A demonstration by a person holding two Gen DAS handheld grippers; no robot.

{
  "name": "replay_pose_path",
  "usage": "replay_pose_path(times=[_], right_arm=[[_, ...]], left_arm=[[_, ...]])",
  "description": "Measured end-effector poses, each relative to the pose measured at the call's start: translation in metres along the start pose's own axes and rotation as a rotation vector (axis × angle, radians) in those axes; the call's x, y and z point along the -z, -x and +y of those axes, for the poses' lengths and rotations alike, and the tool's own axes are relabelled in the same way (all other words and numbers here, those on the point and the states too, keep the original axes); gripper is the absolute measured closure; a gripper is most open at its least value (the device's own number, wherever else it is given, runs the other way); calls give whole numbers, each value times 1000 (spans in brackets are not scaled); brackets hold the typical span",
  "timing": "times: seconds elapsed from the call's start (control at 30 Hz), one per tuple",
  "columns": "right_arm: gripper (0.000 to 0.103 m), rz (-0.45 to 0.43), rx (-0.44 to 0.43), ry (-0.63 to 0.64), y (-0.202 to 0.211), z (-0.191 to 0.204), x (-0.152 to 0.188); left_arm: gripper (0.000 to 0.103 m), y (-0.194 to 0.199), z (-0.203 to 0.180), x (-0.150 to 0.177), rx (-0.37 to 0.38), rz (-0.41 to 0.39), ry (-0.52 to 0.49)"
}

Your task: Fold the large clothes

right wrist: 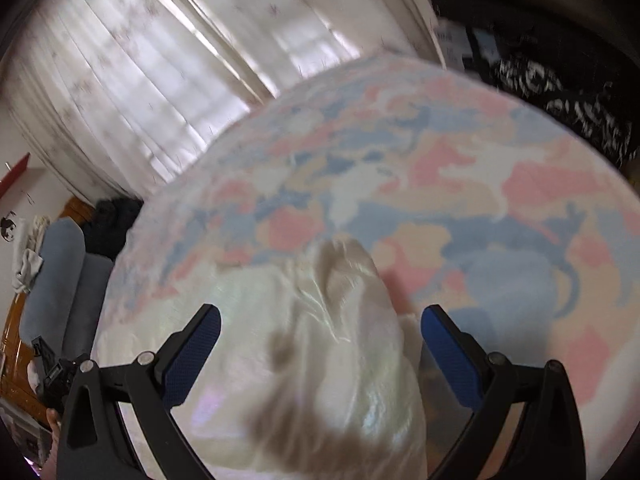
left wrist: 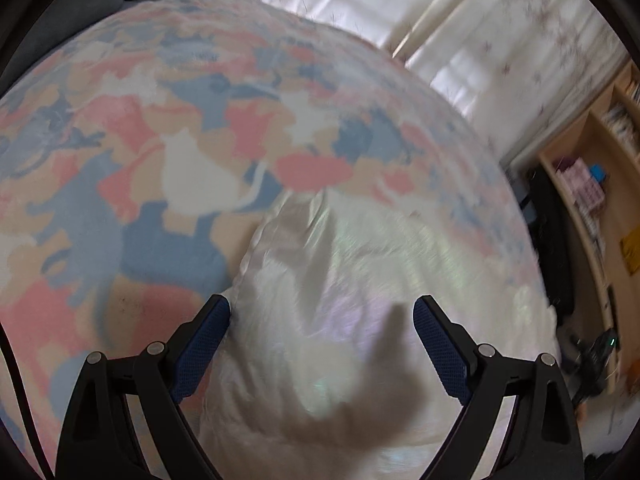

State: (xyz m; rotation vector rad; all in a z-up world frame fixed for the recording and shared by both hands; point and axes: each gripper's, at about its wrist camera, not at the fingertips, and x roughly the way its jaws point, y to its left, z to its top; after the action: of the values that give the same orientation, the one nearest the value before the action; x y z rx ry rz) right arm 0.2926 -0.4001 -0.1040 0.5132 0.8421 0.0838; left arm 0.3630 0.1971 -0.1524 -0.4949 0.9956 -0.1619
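Your left gripper (left wrist: 321, 317) hangs with its jaws spread wide, nothing between them, over the white garment (left wrist: 360, 320) lying on the cat-print bedspread (left wrist: 160, 160). Your right gripper (right wrist: 320, 327) is likewise released, above the same pale cloth bunched into a rumpled mound. Motion blur softens both views — the garment's edges and folds are hard to read, and its near part is cut off below the frame. Curtains (right wrist: 140, 80) hang behind the bed.

Left gripper (left wrist: 321, 312) and right gripper (right wrist: 320, 322) — black angular frames, silver round screws, fingers (left wrist: 438, 350) faced with blue textured pads (right wrist: 192, 354).
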Motion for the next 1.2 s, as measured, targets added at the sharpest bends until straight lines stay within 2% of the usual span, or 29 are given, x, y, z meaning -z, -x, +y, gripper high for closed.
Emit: replay_pose_path(times=[0.1, 0.17, 0.2, 0.23, 0.27, 0.33, 0.4, 0.43, 0.53, 0.6, 0.7, 0.8, 0.97, 1.2], right_arm=[[2, 58, -6, 6, -20, 1, 4], [2, 115, -24, 5, -35, 3, 8], [3, 124, -20, 2, -40, 3, 10], [8, 112, -11, 2, -41, 4, 12], [16, 94, -2, 14, -39, 5, 13], [56, 65, 46, 51, -34, 12, 14], [75, 23, 90, 78, -25, 18, 13], [79, -6, 100, 85, -19, 21, 11], [81, -110, 144, 110, -1, 34, 6], [81, -143, 201, 137, 0, 44, 4], [81, -113, 330, 174, -25, 49, 6], [80, -74, 401, 183, -51, 38, 13], [76, -81, 395, 110, -66, 16, 22], [74, -91, 390, 95, -72, 14, 26]], left_arm=[[11, -18, 4, 3, 9, 47, -5], [11, -23, 4, 4, -1, 50, -11], [13, -24, 2, 5, -15, 38, -19], [23, -23, 1, 6, -26, 22, -22], [31, -22, -1, 6, -35, 8, -27], [61, -18, -7, 7, -64, -14, -33], [79, -10, -16, 5, -112, -58, -44], [84, -5, -19, 4, -124, -79, -44], [87, 7, -31, 2, -179, -162, -37], [87, 6, -36, 2, -242, -189, -37], [87, -8, -40, 5, -343, -195, -35], [83, -29, -37, 12, -432, -189, -51], [77, -46, -22, 17, -456, -196, -10], [73, -55, -15, 22, -455, -212, 14]])
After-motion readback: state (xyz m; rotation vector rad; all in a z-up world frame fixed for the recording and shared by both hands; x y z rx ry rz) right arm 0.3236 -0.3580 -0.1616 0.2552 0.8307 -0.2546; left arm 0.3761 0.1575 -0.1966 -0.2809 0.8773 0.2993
